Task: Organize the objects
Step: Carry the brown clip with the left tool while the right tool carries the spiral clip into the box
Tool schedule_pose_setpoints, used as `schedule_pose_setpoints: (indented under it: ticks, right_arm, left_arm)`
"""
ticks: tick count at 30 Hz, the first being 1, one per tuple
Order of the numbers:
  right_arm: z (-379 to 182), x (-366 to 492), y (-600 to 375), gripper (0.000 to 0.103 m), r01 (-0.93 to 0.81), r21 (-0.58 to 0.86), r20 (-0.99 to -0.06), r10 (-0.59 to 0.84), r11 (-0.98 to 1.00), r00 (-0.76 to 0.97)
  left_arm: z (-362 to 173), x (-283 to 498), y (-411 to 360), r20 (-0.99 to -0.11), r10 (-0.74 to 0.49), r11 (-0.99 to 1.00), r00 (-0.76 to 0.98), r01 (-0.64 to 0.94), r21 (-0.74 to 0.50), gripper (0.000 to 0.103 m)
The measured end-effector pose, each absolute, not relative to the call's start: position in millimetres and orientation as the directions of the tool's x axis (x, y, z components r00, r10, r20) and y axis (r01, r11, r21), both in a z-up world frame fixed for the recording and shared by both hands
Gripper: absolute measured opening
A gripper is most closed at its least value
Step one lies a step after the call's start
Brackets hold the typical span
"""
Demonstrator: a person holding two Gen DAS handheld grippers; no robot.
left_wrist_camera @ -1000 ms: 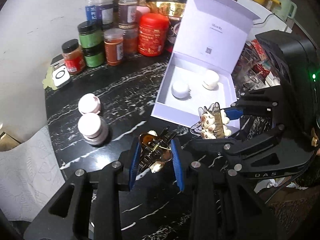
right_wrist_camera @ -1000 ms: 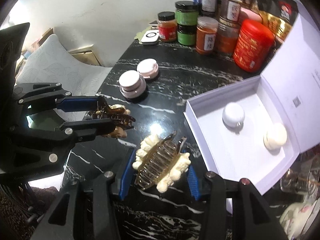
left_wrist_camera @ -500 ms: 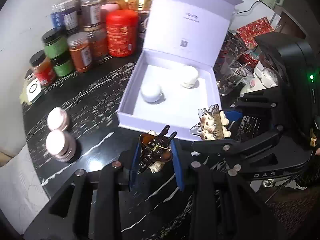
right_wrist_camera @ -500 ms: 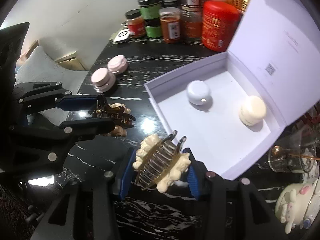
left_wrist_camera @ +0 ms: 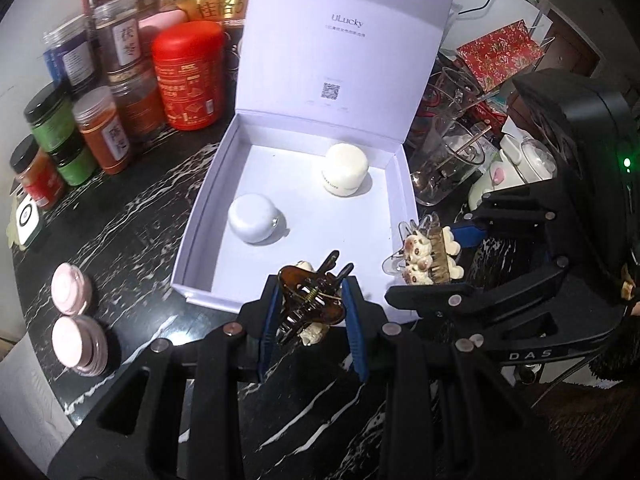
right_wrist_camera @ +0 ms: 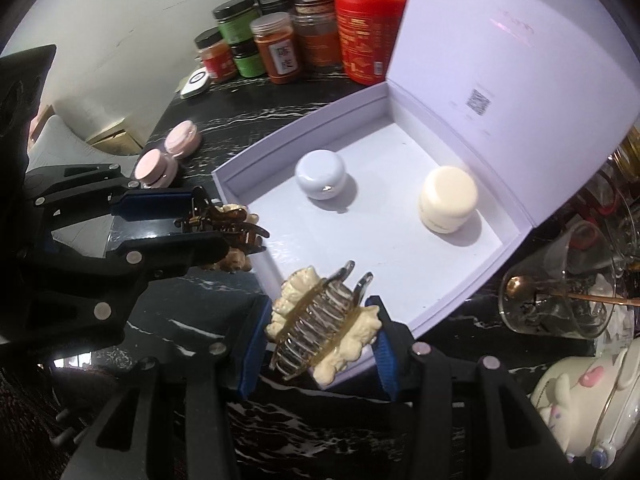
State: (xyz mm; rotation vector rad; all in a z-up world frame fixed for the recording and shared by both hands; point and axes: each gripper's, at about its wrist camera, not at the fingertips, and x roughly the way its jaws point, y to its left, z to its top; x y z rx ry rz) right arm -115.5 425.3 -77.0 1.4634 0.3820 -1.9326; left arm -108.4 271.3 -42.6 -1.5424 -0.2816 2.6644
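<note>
My left gripper [left_wrist_camera: 312,312] is shut on a brown hair claw clip [left_wrist_camera: 310,300], held over the near edge of the open white box [left_wrist_camera: 200,216]. My right gripper [right_wrist_camera: 320,332] is shut on a cream flower hair claw clip [right_wrist_camera: 324,326] above the box's near corner [right_wrist_camera: 400,320]. Each gripper shows in the other's view: the left gripper [right_wrist_camera: 224,226] with its brown clip [right_wrist_camera: 228,220], the right gripper [left_wrist_camera: 424,254] with its cream clip [left_wrist_camera: 424,254]. Inside the box sit a pale lilac round jar [left_wrist_camera: 252,219] and a cream jar [left_wrist_camera: 345,169].
Two pink jars [left_wrist_camera: 78,320] stand on the black marble table [left_wrist_camera: 132,216] left of the box. Spice jars [left_wrist_camera: 100,136] and a red canister [left_wrist_camera: 188,76] line the back. Glasses [left_wrist_camera: 444,152] and a white teapot [right_wrist_camera: 580,396] crowd the right side.
Both grippers have carried their clips across the table toward the box; the box now lies directly ahead and larger in both views. The grips are unchanged.
</note>
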Motion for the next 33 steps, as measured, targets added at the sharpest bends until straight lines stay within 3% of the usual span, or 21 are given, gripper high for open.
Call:
schedule_pose_setpoints:
  ticks: [33]
  right_arm:
    - [-145.3, -151.2, 431.9, 0.048, 0.706, 0.183, -0.953, -0.3, -0.684, -0.044]
  left_arm:
    - [-119.1, -174.1, 285.0, -0.921, 0.195, -0.976, -0.337, 0.022, -0.215, 0.029]
